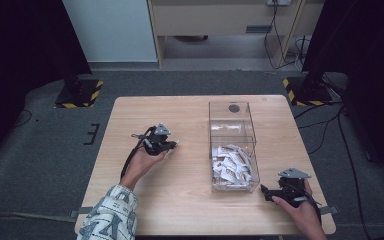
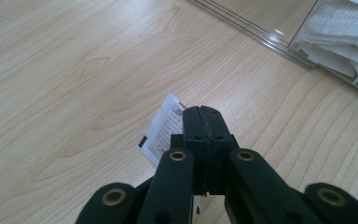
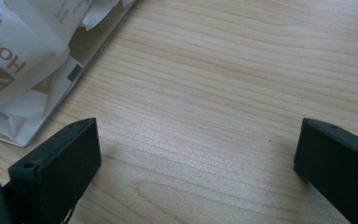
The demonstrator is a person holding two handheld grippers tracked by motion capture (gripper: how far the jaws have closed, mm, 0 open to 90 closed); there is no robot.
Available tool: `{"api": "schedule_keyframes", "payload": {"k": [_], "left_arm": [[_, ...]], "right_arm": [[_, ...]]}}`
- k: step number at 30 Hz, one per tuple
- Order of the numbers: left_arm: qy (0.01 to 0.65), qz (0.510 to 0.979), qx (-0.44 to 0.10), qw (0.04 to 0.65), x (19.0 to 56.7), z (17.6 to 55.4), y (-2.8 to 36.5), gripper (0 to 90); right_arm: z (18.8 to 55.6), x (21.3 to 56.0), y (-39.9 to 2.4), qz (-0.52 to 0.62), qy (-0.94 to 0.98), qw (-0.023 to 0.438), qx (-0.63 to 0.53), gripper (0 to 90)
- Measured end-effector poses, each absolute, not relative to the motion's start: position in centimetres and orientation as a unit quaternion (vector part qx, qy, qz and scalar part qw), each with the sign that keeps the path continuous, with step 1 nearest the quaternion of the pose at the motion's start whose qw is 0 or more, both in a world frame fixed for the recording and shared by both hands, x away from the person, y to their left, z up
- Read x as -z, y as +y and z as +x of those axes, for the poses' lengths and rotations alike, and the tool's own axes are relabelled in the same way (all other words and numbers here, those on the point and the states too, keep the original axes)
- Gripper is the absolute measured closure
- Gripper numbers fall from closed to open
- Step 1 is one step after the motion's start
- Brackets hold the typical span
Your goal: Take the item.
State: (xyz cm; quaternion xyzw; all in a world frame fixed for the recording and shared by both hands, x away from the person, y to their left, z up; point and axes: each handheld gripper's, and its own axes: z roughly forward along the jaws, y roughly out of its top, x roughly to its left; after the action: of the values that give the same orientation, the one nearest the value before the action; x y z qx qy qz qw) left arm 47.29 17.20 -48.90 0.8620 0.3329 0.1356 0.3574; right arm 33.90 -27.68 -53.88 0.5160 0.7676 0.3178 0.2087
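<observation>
Left gripper has its jaws pressed together on one white sachet, low over bare table at nine o'clock of the clear box; more sachets fill the box's near end; right gripper rests wide open, holding nothing, at five o'clock of the box; best lowered flat before release, so the sachet doesn't flutter.

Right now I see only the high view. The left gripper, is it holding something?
Observer: Yes. The left gripper is shut on a white packet with small print.
Operator: Is the right gripper also closed?
Observer: No. The right gripper stands open over bare table, nothing between its jaws.
Operator: What is inside the clear box?
Observer: More packets with brown lettering, pressed against the wall of the clear box.
</observation>
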Motion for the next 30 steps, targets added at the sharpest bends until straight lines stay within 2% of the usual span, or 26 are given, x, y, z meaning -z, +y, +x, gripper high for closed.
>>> {"api": "schedule_keyframes", "payload": {"k": [4, 5, 7, 8, 12, 21, 30], "left_arm": [[0.341, 0.857, -0.139, 0.36, 49.3, 47.1, 16.7, 71.9], [0.341, 0.858, -0.139, 0.359, 49.3, 47.1, 16.6, 63.8], [0.339, 0.858, -0.146, 0.356, 49.2, 46.9, 16.4, 54.6], [0.341, 0.857, -0.147, 0.356, 49.2, 46.8, 16.3, 46.8], [0.341, 0.856, -0.146, 0.361, 48.7, 46.4, 16.3, 29.0], [0.325, 0.857, -0.156, 0.369, 47.7, 44.4, 17.2, 9.4], [0.322, 0.854, -0.166, 0.374, 47.3, 41.9, 19.4, 6.4]], "right_arm": [[33.9, 53.9, -27.7, 0.516, 0.768, 0.209, -0.318, 0.8], [33.9, 53.9, -27.7, 0.516, 0.768, 0.209, -0.318, 0.8], [33.9, 53.9, -27.7, 0.516, 0.768, 0.209, -0.318, 0.8], [33.9, 53.9, -27.7, 0.516, 0.768, 0.209, -0.318, 0.8], [33.9, 53.9, -27.7, 0.515, 0.768, 0.209, -0.318, 0.8], [33.9, 53.9, -27.7, 0.515, 0.768, 0.209, -0.318, 0.8], [33.9, 53.9, -27.7, 0.516, 0.768, 0.209, -0.318, 0.8]]}}
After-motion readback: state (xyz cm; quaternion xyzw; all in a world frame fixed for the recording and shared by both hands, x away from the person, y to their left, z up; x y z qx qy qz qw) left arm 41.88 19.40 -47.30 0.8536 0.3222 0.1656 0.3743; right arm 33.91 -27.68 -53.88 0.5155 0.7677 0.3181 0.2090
